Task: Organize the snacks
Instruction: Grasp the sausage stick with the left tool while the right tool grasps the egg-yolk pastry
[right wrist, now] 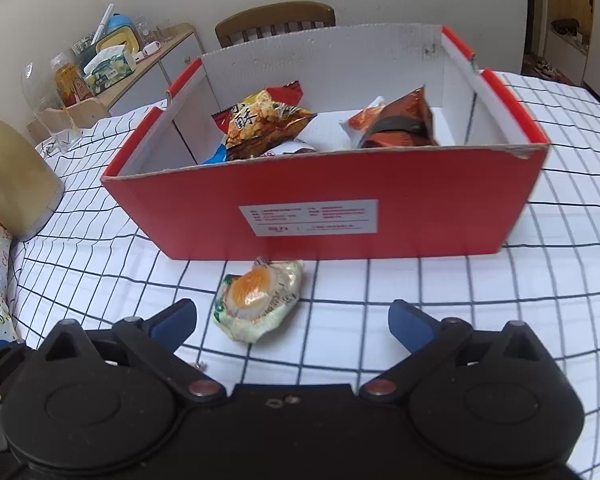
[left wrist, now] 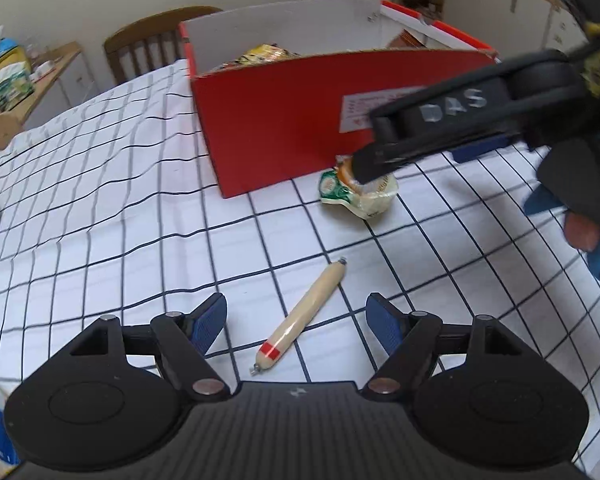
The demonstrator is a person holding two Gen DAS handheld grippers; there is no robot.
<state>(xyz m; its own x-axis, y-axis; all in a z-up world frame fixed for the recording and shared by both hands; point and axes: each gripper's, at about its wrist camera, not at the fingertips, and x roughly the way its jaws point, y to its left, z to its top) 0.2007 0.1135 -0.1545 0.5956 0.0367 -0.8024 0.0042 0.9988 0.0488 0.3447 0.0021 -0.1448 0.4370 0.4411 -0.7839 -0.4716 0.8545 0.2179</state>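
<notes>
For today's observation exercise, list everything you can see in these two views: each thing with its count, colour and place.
box: 1, red outside, white inside, on the table
snack bags: at least 2, orange-yellow and dark orange, inside the box
egg packet: 1, green-white, before the box
sausage stick: 1, beige, red band, on the cloth
tablecloth: 1, white, dark grid
chair: 1, brown, behind the table
gold bottle: 1, table's left
left gripper: open, over the sausage stick
right gripper: open, near the egg packet
</notes>
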